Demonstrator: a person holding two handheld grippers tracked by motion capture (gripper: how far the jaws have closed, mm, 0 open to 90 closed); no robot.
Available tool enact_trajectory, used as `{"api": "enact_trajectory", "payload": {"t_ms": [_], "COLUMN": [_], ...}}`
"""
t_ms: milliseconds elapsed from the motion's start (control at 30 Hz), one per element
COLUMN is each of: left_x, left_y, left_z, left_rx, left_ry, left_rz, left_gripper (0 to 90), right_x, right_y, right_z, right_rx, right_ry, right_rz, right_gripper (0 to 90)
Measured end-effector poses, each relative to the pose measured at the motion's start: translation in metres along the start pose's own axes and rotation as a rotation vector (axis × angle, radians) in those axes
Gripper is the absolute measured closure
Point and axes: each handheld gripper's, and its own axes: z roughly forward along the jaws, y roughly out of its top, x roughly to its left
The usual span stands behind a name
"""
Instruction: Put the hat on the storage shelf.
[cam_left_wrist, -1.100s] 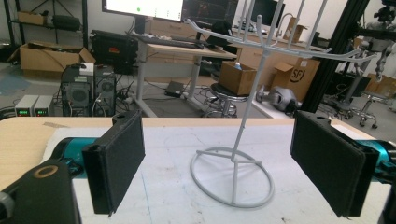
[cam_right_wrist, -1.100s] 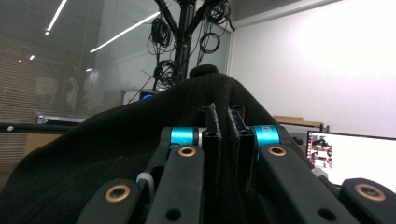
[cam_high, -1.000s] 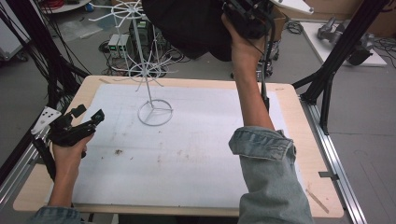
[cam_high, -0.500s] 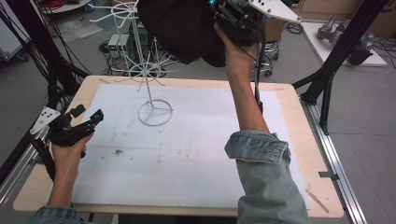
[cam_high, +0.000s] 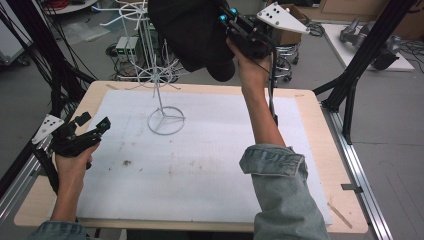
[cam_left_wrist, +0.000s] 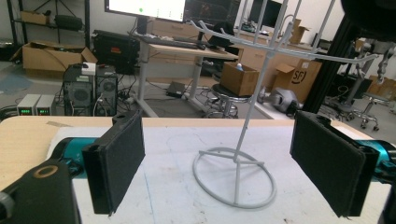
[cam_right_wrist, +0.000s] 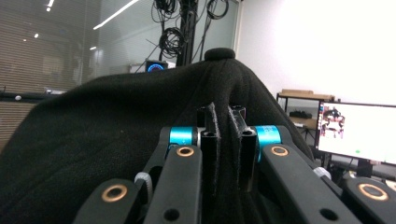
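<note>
Fingers (cam_right_wrist: 208, 140) of right gripper (cam_right_wrist: 223, 140) pinch black cloth (cam_right_wrist: 116, 140) between | left gripper (cam_left_wrist: 233, 168) fingers spread

**Even indoor light, one view against a bright wall**

The high view is evenly and softly lit from above; the white mat (cam_high: 200, 165) is bright without glare, and shadows under the wire stand (cam_high: 162, 95) are faint. The black cloth (cam_high: 192, 30) reads as a near-featureless dark mass with little texture. Straight frame bars bow slightly toward the edges.

The left gripper view is clear and moderately bright, with the near black pads (cam_left_wrist: 116, 165) a little soft and the far room sharp enough to read.

The right gripper view looks up toward a washed-out white wall (cam_right_wrist: 327, 42) and ceiling light strips (cam_right_wrist: 119, 13); the dark cloth (cam_right_wrist: 93, 135) is underexposed, and a monitor (cam_right_wrist: 357, 126) glows.
</note>
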Motion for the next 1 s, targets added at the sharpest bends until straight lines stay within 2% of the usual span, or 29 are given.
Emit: {"api": "enact_trajectory", "payload": {"t_ms": [67, 267, 333, 400, 500, 800, 833, 933, 1000], "left_x": [0.000, 0.000, -0.001, -0.001, -0.001, -0.001, -0.001, -0.001, -0.001], "left_y": [0.000, 0.000, 0.000, 0.000, 0.000, 0.000, 0.000, 0.000, 0.000], "left_z": [0.000, 0.000, 0.000, 0.000, 0.000, 0.000, 0.000, 0.000, 0.000], "left_rx": [0.000, -0.002, -0.002, -0.003, 0.000, 0.001, -0.002, -0.003, 0.001], "left_ry": [0.000, -0.002, -0.003, -0.003, -0.002, -0.003, -0.004, -0.004, -0.003], "left_rz": [-0.001, -0.002, -0.001, -0.002, 0.000, -0.001, -0.002, -0.002, -0.002], "left_gripper": [17.9, 18.0, 17.9, 17.9, 17.9, 17.9, 17.9, 18.0, 17.9], "right_x": [-0.001, 0.003, 0.004, 0.003, 0.000, -0.001, -0.001, 0.002, 0.004], "right_y": [-0.003, -0.010, -0.018, -0.021, -0.033, -0.052, -0.057, -0.059, -0.060], "right_z": [0.001, 0.004, 0.004, 0.004, 0.001, 0.000, 0.000, 0.003, 0.005], "right_rx": [0.018, 0.055, 0.076, 0.077, 0.088, 0.131, 0.159, 0.193, 0.195], "right_ry": [0.003, 0.006, 0.007, 0.007, 0.004, 0.020, 0.024, 0.036, 0.045], "right_rz": [0.010, 0.001, 0.012, 0.012, 0.036, 0.062, 0.067, 0.048, 0.041], "right_gripper": [84.8, 84.6, 84.1, 83.9, 83.9, 82.9, 81.7, 81.5, 81.4]}}
